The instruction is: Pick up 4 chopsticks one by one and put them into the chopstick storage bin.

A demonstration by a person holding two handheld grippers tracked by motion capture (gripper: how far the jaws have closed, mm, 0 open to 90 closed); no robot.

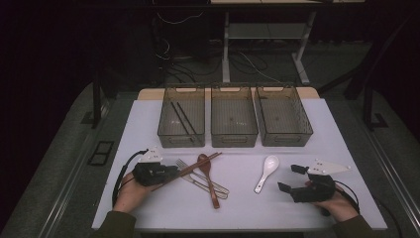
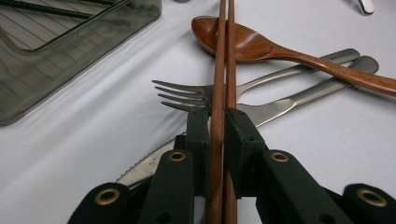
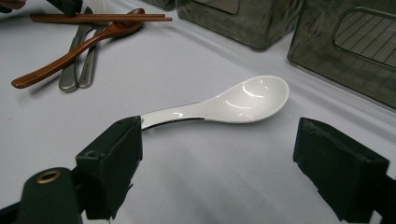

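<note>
Pair of brown wooden chopsticks (image 2: 223,70) clamped in left gripper (image 2: 217,122) jaws, lower centre, for lifting. Right gripper (image 3: 217,161) jaws held wide, empty, flanking white ceramic spoon (image 3: 243,100).

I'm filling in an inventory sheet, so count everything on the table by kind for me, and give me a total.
Bins: 3
Brown chopsticks: 2, clamped in the left gripper
Black chopsticks: 2, in the left bin
Wooden spoon: 1
White spoon: 1
Metal fork: 1
Metal knife: 1
Total: 11
</note>
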